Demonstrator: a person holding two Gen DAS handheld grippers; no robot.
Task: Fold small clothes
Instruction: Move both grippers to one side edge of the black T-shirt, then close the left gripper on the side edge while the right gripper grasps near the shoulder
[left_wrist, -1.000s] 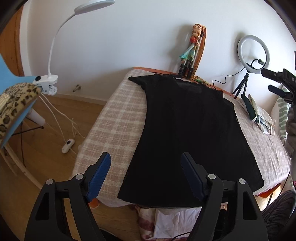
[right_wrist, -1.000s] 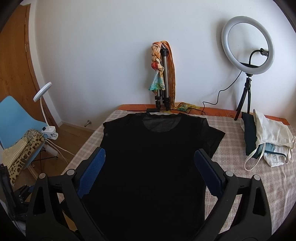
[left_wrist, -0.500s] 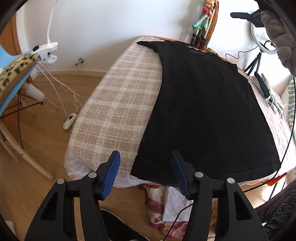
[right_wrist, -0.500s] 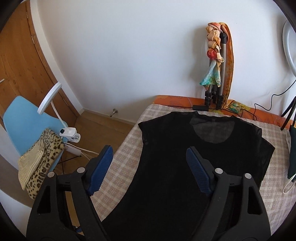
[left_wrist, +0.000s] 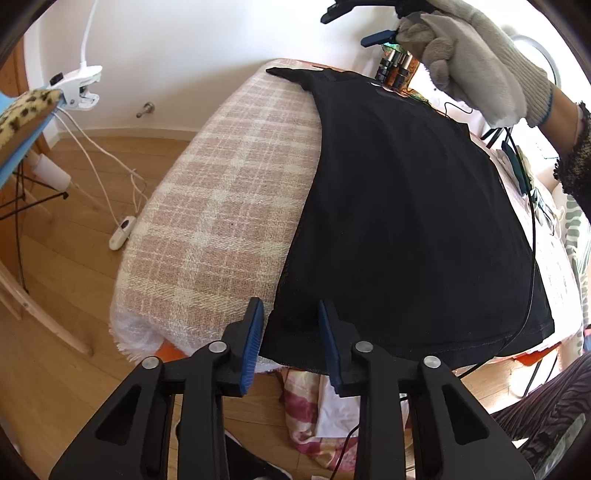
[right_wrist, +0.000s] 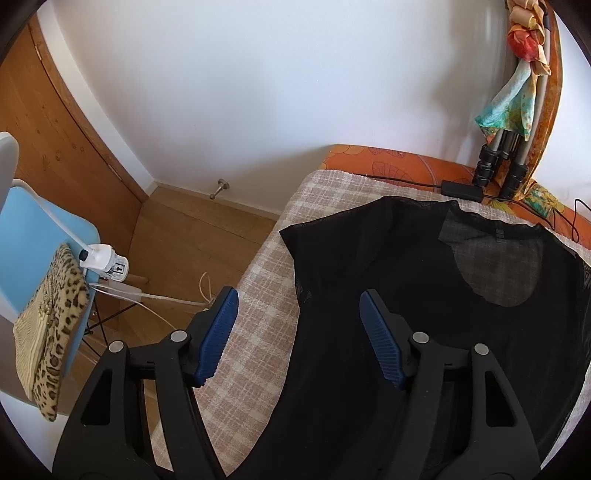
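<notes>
Black top (left_wrist: 406, 206) lies spread flat on a checked blanket (left_wrist: 229, 192) over the bed, both tongs closing in on its left side.

Left wrist view: the left tongs (left_wrist: 290, 328) stand narrow and are closing over the near hem corner, the fabric edge between the blue pads (left_wrist: 253, 339) but apparently not yet pinched; beyond, a gloved right hand (left_wrist: 476, 62) carries the other tongs above the collar end. Right wrist view: the right tongs (right_wrist: 297, 332) are fairly wide and closing, hanging over the shoulder edge just below the short sleeve (right_wrist: 325, 236), with nothing gripped. The cloth looks thin, sheer and limp, so it should be light, drape freely and bunch easily; the hem corner and the shoulder seam seem the sensible holds for carrying that side across.
</notes>
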